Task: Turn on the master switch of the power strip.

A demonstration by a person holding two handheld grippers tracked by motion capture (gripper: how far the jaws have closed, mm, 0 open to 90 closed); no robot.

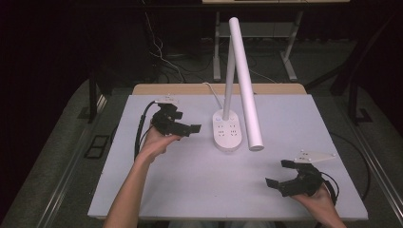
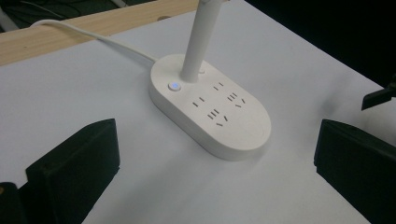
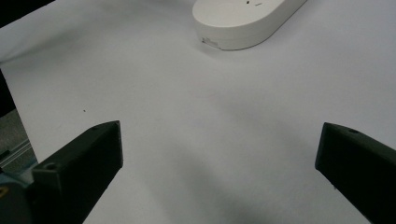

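A white desk lamp stands at the middle of the table on an oval base (image 1: pixel 226 134) that carries power sockets. Its stem (image 1: pixel 229 71) rises up and its long bar head (image 1: pixel 247 85) slopes down to the right. In the left gripper view the base (image 2: pixel 210 112) shows a small blue-lit button (image 2: pixel 174 86). My left gripper (image 1: pixel 186 121) is open just left of the base, pointing at it, with nothing between its jaws (image 2: pixel 217 140). My right gripper (image 1: pixel 278 173) is open near the front right, well short of the base (image 3: pixel 243 21), and it is empty (image 3: pixel 219 135).
The white table top (image 1: pixel 190 180) has a wooden strip (image 1: pixel 180 89) along its back edge. The lamp's white cable (image 2: pixel 93 35) runs off over that strip. Dark floor with table legs and cables lies beyond.
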